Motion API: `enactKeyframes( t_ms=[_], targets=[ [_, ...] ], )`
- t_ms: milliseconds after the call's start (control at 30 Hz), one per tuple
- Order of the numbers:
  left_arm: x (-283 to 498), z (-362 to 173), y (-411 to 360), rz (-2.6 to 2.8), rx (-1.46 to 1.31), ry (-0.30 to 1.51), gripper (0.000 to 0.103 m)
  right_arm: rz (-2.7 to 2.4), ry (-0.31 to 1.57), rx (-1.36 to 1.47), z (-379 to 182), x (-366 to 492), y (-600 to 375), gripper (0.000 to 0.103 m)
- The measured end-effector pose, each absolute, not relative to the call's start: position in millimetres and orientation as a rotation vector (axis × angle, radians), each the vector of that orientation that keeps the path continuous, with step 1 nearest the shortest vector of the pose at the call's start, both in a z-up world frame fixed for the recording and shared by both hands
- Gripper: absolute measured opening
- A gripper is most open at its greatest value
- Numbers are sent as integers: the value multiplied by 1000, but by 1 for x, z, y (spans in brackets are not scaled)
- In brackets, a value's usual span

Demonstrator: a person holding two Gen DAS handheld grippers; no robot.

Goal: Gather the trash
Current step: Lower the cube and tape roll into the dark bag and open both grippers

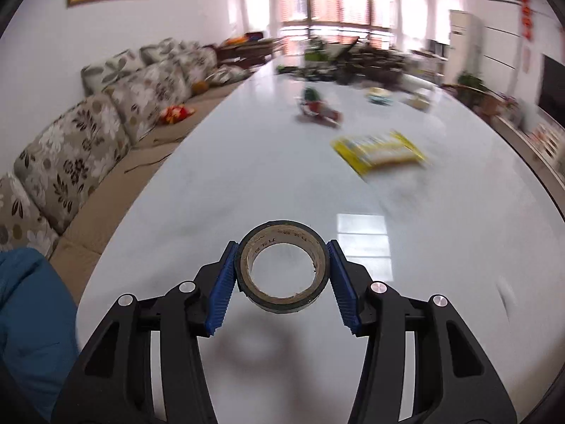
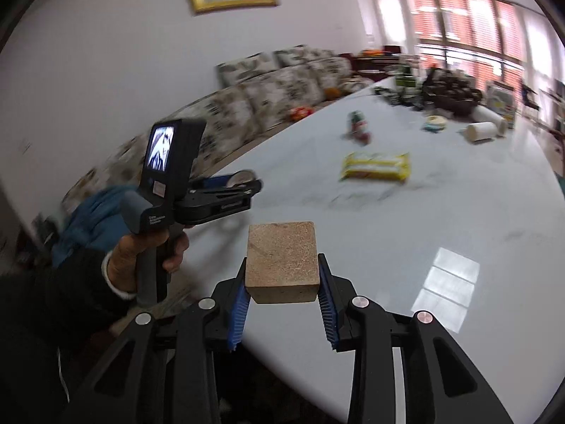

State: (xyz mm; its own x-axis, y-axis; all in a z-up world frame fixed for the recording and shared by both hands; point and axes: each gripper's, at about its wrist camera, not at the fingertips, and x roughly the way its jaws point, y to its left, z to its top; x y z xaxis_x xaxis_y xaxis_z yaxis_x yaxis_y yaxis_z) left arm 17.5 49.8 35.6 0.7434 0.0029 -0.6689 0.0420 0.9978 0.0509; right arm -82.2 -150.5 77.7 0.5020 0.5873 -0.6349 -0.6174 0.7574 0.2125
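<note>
- Trash lies scattered on the white table point(image 1: 268, 190): a yellow wrapper point(image 1: 379, 152) in the middle, a crushed red-green package point(image 1: 316, 107) farther away, and blurred small items near the far end.
- Left hand-held gripper point(image 1: 282, 275) is clamped on a roll of tape point(image 1: 284, 265), with blue pads point(image 1: 222, 289) pressing both sides, above the table.
- Right hand-held gripper point(image 2: 284, 296) is clamped on a brown block point(image 2: 282, 261), above the near table edge.
- Seen from the right wrist, a hand point(image 2: 148, 251) holds the left device just beside the block.
- A flowered sofa point(image 1: 88, 141) runs along the left table edge.
- Between the grippers and the yellow wrapper the table surface is bare; dark clutter point(image 2: 448, 95) crowds the far end.
</note>
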Motion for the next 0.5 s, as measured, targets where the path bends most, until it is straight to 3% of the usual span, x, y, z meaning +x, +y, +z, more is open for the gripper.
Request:
enactKeyframes(
  t_ms=[233,500],
  targets=[
    [-99,-4,34,-124,131,815,49,852,947,-35,4,-158,-146,35],
    [-99,-167,16,-260,90,1368,51,806,1322,-60,-152,-143,-130,37]
  ],
)
